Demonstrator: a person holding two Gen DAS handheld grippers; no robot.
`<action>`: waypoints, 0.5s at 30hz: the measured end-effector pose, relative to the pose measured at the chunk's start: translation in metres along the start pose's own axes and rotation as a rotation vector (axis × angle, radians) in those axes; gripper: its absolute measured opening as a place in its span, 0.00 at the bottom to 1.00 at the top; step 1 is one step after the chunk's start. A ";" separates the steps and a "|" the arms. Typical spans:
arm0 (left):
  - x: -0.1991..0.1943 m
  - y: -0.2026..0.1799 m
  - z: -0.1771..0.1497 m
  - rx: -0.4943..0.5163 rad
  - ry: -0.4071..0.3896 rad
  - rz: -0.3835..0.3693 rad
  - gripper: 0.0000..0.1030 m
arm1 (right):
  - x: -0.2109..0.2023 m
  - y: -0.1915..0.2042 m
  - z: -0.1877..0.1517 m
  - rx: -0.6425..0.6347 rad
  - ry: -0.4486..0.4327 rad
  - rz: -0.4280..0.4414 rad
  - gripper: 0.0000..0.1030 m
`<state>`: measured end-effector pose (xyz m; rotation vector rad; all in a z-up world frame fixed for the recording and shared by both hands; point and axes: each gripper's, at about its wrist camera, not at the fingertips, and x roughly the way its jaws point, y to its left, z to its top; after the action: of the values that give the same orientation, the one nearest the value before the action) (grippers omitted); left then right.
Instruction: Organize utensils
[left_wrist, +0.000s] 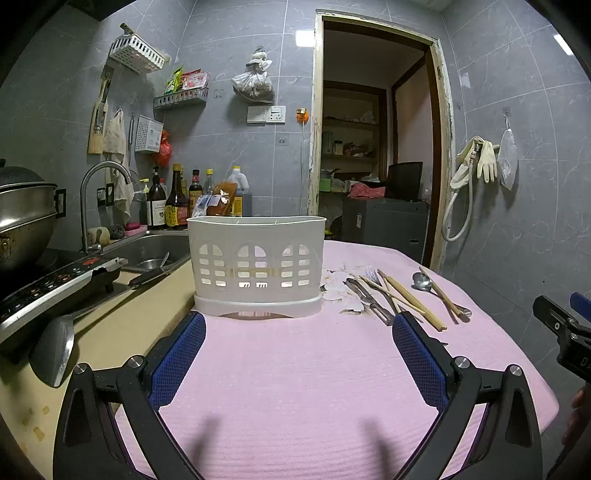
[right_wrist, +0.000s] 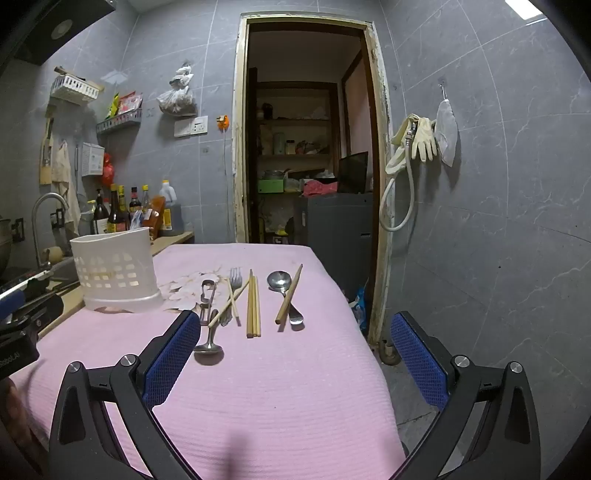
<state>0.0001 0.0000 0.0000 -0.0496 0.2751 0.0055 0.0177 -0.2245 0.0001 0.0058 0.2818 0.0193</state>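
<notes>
- right wrist view: the right gripper (right_wrist: 295, 339) hangs released, jaws wide, nothing between them, over the pink cloth-covered surface (right_wrist: 295, 387).
- just ahead the utensils lie loose in a row: a silver fork (right_wrist: 235, 280), a pair of pale wooden chopsticks (right_wrist: 253, 306), a round steel spoon (right_wrist: 279, 280) with one more chopstick across its handle.
- their long axes run away from the gripper, handle ends nearest it.
- the white slotted plastic caddy (right_wrist: 114, 269) stands upright to the left, apart from them.
- the left gripper (left_wrist: 299, 339) is released too, squared up to that caddy (left_wrist: 256, 266); the utensils lie off to its right.
- judgement: the right hand is nearer, so the first pick is likely its job.
</notes>
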 end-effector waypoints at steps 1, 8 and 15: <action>0.000 0.000 0.000 0.001 -0.001 0.000 0.96 | 0.000 0.000 0.000 0.000 0.000 0.000 1.00; 0.000 0.000 0.000 -0.002 -0.002 -0.002 0.96 | 0.001 0.001 -0.001 0.000 0.002 0.000 1.00; 0.000 0.000 0.000 0.000 -0.004 0.000 0.96 | 0.001 0.000 0.000 0.002 0.002 0.000 1.00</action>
<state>0.0000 0.0001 0.0002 -0.0500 0.2709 0.0053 0.0182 -0.2242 -0.0001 0.0076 0.2841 0.0194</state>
